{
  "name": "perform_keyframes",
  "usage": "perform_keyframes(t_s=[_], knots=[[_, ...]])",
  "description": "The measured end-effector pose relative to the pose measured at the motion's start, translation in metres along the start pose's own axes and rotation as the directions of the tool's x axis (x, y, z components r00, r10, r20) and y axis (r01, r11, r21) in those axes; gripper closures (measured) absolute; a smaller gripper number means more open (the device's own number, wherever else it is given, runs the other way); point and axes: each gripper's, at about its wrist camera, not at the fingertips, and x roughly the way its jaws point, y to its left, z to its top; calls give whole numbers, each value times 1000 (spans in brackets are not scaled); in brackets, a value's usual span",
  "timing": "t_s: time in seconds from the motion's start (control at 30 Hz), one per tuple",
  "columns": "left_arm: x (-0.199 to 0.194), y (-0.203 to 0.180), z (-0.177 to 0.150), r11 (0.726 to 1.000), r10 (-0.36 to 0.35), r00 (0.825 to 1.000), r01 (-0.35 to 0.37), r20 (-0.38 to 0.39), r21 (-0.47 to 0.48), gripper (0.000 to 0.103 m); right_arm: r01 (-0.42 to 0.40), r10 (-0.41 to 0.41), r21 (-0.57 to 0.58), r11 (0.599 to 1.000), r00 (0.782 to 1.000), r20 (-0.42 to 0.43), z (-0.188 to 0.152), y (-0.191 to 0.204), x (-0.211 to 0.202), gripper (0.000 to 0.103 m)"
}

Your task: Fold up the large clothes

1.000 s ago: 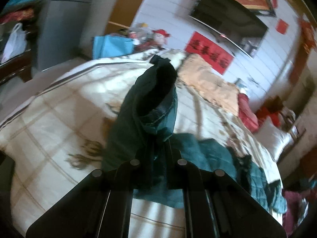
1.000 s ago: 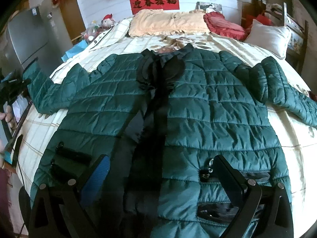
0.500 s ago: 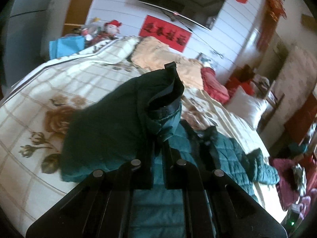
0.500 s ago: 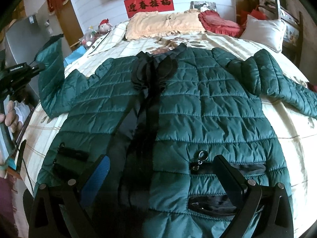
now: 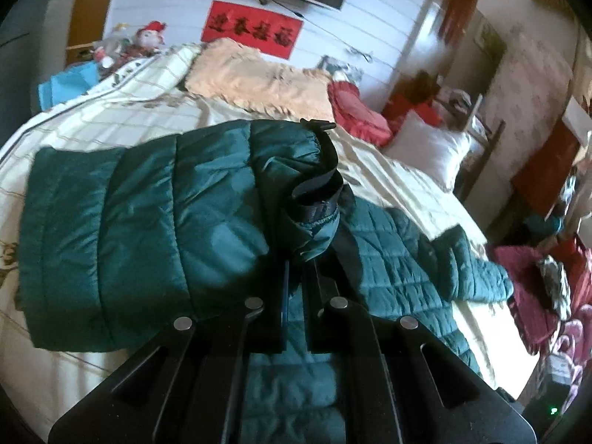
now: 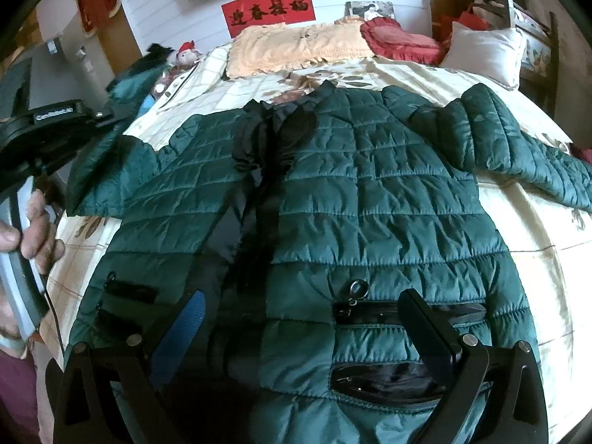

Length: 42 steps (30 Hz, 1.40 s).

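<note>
A dark green quilted jacket (image 6: 370, 199) lies face up on the bed, collar toward the pillows. My left gripper (image 5: 299, 266) is shut on the cuff of the jacket's left sleeve (image 5: 148, 222) and holds it lifted over the jacket's body. That sleeve (image 6: 122, 111) shows raised at the left in the right wrist view, beside the left gripper's body (image 6: 44, 125). My right gripper (image 6: 299, 318) is open and empty above the jacket's hem, near a zip pocket (image 6: 370, 310). The other sleeve (image 6: 518, 148) lies spread out to the right.
The bed (image 6: 536, 259) has a cream checked floral cover. A peach pillow (image 6: 296, 48), a red cushion (image 6: 399, 40) and a white pillow (image 6: 484, 51) lie at its head. A wall TV and red banner (image 6: 270, 7) hang behind. Clothes (image 5: 536, 277) are piled beside the bed.
My left gripper has swung the held sleeve up and to the right, over the jacket's body. The right gripper has stayed open and moved slightly toward the hem.
</note>
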Motion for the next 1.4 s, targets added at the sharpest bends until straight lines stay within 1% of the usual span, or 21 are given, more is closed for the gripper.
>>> perform_keyframes(t_s=[0.13, 0.23, 0.37, 0.63, 0.83, 0.87, 0.9, 0.93, 0.97, 1.0, 1.03, 1.1, 1.17, 1.23, 1.3, 1.4], knots=[[22, -16, -11, 1000, -13, 999, 14, -50, 16, 98, 3, -3, 10, 1000, 1000, 3, 1, -5, 0, 0], [38, -28, -20, 999, -8, 997, 11, -79, 37, 98, 7, -7, 22, 1000, 1000, 2, 1, -11, -1, 0], [57, -38, -33, 998, 19, 993, -11, -114, 69, 98, 10, -9, 40, 999, 1000, -4, 1, -18, 1, 0], [77, -55, -52, 990, 58, 985, -36, -163, 137, 98, 7, -6, 77, 997, 1000, -12, -1, -29, 5, 0], [81, -63, -58, 984, 65, 981, -32, -185, 175, 97, 3, -1, 111, 994, 1000, -13, -2, -38, 6, 0], [82, -64, -59, 985, 54, 978, -19, -201, 170, 96, 2, -1, 114, 993, 1000, -13, -1, -39, 6, 0], [84, -63, -59, 987, 37, 974, -1, -222, 160, 89, 2, -1, 121, 993, 1000, -13, -1, -41, 6, 0], [84, -62, -60, 989, 7, 969, 29, -245, 142, 85, 3, -2, 126, 992, 1000, -13, -1, -42, 5, 0], [83, -63, -61, 990, -8, 968, 43, -252, 133, 78, 4, -3, 130, 991, 1000, -13, -1, -43, 5, 0], [81, -64, -61, 990, -15, 969, 49, -246, 131, 74, 4, -2, 133, 991, 1000, -12, -1, -44, 4, 0], [76, -65, -61, 990, -13, 973, 46, -231, 137, 73, 3, -1, 133, 991, 1000, -11, -1, -45, 3, 0], [66, -67, -59, 988, -8, 978, 40, -207, 150, 64, 4, -3, 132, 991, 1000, -8, -1, -44, 1, 0], [52, -68, -56, 987, -18, 981, 48, -194, 151, 61, 2, -1, 129, 992, 1000, -6, 1, -43, 0, 0], [36, -67, -53, 985, -16, 984, 46, -180, 165, 61, -1, 2, 118, 993, 1000, -5, 5, -41, 1, 0], [14, -61, -48, 984, -3, 989, 29, -146, 178, 60, -9, 9, 104, 995, 1000, 0, 13, -37, 2, 0], [-14, -47, -42, 979, 62, 994, -44, -85, 199, 60, -52, 52, 92, 994, 999, 8, 30, -30, 5, 0]])
